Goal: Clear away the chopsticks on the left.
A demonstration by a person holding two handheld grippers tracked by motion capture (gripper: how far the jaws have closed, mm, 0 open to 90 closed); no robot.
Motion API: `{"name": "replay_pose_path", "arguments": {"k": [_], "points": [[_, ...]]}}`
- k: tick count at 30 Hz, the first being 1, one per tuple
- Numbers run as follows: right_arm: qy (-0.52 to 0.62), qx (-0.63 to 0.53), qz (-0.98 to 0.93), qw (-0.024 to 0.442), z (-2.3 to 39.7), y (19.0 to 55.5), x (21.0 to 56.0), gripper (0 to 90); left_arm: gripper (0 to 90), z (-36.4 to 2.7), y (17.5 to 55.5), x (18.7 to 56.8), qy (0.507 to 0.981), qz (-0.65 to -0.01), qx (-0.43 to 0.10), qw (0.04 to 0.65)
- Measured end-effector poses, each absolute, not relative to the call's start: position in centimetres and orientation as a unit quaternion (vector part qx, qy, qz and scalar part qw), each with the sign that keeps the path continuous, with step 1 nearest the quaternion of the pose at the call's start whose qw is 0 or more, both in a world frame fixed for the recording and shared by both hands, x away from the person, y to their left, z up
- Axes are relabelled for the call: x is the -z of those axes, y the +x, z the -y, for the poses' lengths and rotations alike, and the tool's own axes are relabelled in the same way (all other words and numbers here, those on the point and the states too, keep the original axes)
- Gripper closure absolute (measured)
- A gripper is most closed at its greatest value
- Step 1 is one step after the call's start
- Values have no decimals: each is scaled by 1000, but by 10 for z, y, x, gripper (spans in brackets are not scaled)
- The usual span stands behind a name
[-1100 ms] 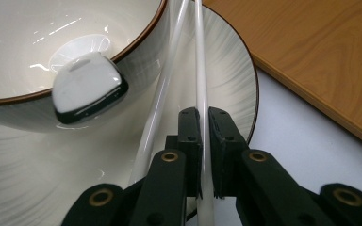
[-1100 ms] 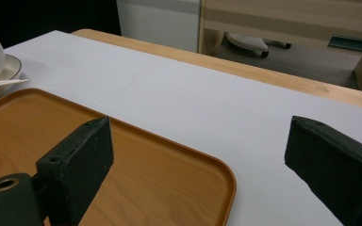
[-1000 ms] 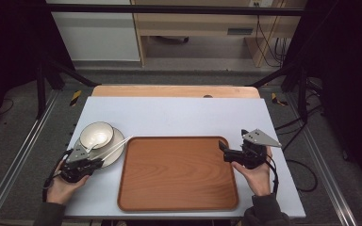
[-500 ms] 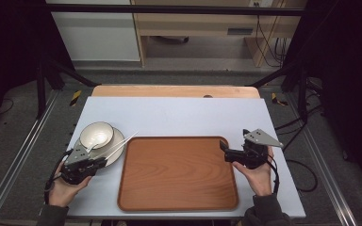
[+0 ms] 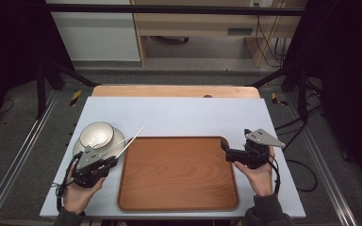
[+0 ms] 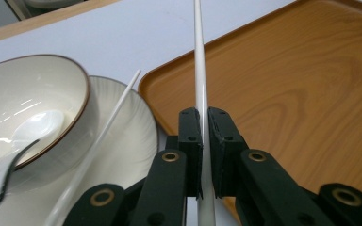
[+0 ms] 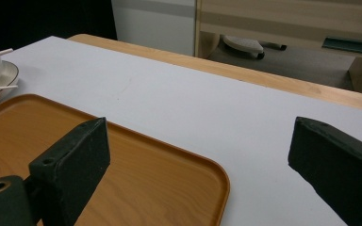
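Note:
My left gripper is shut on a thin white chopstick, which slants up and away over the near left corner of the wooden tray. A second white chopstick lies across the white plate. On that plate stands a cream bowl with a spoon in it. My right gripper is open and holds nothing; it hovers at the tray's far right corner.
The tray lies on a pale table top with a wooden strip along its far edge. Dark stand legs flank the table. Cables run along the floor at the right.
My left gripper has risen and moved right toward the tray, carrying the chopstick up off the plate. The right gripper has stayed in place.

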State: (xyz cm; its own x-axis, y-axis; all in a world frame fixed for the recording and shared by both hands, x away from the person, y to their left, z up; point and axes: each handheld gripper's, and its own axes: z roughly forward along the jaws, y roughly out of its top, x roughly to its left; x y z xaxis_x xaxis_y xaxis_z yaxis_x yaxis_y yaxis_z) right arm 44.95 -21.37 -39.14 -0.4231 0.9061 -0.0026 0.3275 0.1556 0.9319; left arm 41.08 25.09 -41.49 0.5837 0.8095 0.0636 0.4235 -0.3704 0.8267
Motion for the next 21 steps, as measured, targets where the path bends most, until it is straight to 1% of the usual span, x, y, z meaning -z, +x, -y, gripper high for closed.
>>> {"name": "replay_pose_path", "arguments": {"k": [2,7,12,16,17,19,21], "points": [[442,-476,-697,304,214,449,391,62,842,-246,410,414,790,-391,-243,406],[441,-478,-696,304,213,449,391,60,842,-230,408,412,766,-421,-242,420],[441,-480,-696,300,213,450,391,61,842,-219,402,410,748,-444,-256,421],[438,-482,-699,295,211,450,391,63,841,-214,396,410,723,-471,-264,431],[437,-483,-698,296,211,450,391,63,841,-214,396,410,723,-471,-264,431],[437,-485,-698,295,211,450,391,64,841,-209,390,413,704,-491,-275,433],[437,-485,-698,295,211,450,391,64,841,-207,388,416,696,-498,-281,434]]}}
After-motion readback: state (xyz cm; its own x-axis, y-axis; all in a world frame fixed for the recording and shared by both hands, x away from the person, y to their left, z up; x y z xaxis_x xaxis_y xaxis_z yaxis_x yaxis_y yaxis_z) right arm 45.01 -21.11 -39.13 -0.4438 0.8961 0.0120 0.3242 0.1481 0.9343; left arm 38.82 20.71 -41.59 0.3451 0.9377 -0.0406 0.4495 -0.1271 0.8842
